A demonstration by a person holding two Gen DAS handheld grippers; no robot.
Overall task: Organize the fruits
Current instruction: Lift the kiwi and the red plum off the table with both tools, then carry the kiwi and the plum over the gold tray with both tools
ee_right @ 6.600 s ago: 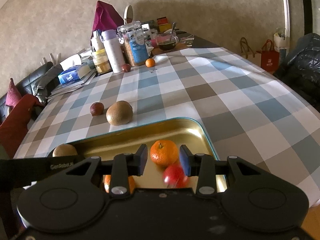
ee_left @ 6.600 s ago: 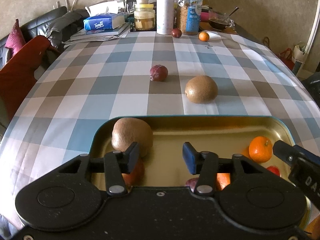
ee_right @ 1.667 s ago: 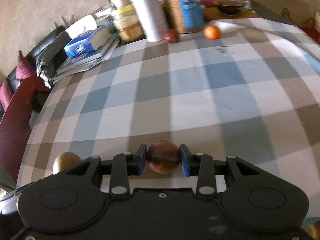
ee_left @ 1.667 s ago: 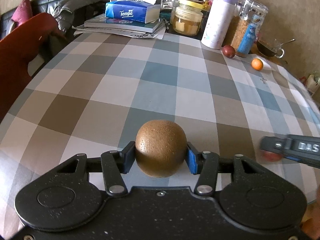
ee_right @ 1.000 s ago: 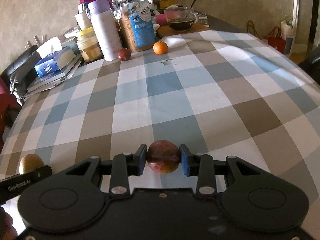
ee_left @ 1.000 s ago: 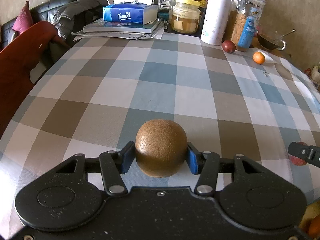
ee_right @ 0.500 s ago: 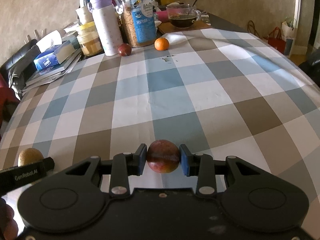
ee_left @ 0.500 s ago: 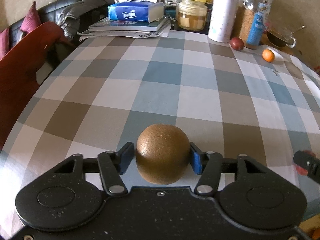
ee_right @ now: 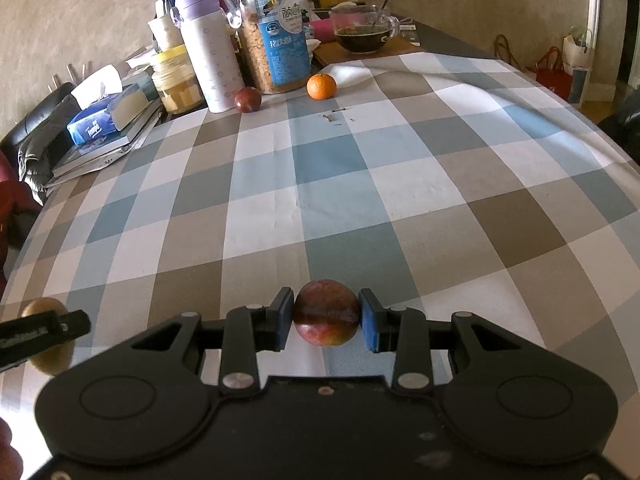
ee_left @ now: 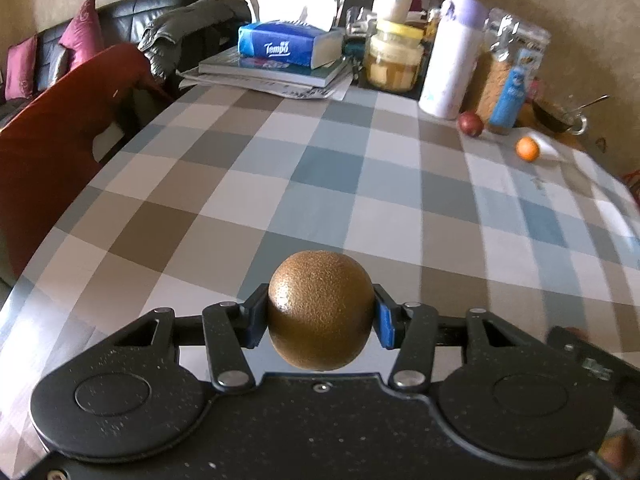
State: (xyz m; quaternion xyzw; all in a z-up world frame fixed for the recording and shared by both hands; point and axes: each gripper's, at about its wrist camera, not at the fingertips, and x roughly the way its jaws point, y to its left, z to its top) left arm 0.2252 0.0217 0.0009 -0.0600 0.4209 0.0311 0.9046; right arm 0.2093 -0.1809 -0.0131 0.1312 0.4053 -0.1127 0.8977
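Two fruits gripped, both off the checked tablecloth. Left gripper clamped on kiwi, right gripper pinching red plum. Mid-carry prob; next: find drop spot, w/ no tray in view atm.

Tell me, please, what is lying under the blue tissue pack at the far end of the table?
The tissue pack lies on a stack of books, with loose papers spread beneath them. What the stack covers cannot be seen.
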